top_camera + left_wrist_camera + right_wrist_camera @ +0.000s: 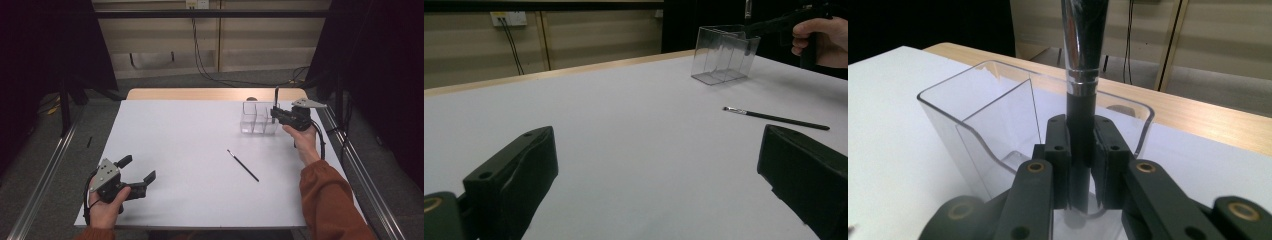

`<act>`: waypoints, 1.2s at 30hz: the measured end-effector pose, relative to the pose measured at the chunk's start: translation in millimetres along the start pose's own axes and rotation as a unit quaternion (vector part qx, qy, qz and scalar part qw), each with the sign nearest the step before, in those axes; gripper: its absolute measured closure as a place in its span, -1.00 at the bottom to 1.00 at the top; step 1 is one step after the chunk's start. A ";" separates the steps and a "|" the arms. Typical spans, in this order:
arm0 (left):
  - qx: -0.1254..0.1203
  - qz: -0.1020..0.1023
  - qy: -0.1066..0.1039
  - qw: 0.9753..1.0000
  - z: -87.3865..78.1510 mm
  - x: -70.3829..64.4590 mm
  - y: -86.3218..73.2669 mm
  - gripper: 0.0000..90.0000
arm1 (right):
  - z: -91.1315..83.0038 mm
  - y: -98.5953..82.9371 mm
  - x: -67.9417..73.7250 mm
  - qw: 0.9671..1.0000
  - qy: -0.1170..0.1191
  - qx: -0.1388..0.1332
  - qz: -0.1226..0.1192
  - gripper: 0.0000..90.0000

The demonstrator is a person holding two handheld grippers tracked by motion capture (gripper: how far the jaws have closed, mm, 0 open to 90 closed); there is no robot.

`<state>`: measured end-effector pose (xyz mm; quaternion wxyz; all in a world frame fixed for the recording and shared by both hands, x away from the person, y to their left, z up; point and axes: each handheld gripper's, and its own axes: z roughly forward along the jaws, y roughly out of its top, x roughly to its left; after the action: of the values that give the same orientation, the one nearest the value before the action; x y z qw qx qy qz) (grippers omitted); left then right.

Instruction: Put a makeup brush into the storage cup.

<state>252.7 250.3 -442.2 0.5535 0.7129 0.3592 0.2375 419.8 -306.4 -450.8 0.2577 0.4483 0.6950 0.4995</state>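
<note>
Left gripper (136,172): we log it at the table's (190,150) near-left corner, jaws spread wide. Right gripper (1081,150): pinching an upright brush (1083,100) with black handle and chrome ferrule, held over the clear box (248,120) far right. Thin brush (243,165) lies loose mid-table.

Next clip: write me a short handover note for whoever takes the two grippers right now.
Right gripper: shut on an upright brush, held over the clear organizer at the table's far right.
Left gripper: open, holding nothing, low at the near-left corner of the white table.
Thin brush: lying flat on the table, mid-right, untouched.
Done: first brush lifted to the organizer.
Left: lower and release it into a compartment, then probably fetch the thin brush too.
</note>
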 end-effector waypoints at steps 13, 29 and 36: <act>-0.001 0.000 0.002 1.000 -0.1 0.5 0.0 -0.94 | -0.4 -0.5 -0.7 1.000 0.003 -0.004 0.007 0.61; -0.004 -0.002 0.002 1.000 -0.9 0.5 0.4 -0.94 | -17.0 3.2 3.8 0.999 0.018 -0.029 0.005 -0.11; -0.004 -0.001 0.003 1.000 -1.3 0.8 0.4 -0.94 | -28.5 5.1 12.8 0.999 0.026 -0.042 -0.010 -0.44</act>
<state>252.3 251.7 -441.5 0.5554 0.7096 0.3606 0.2409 392.7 -307.8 -434.4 0.2627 0.4170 0.6843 0.5375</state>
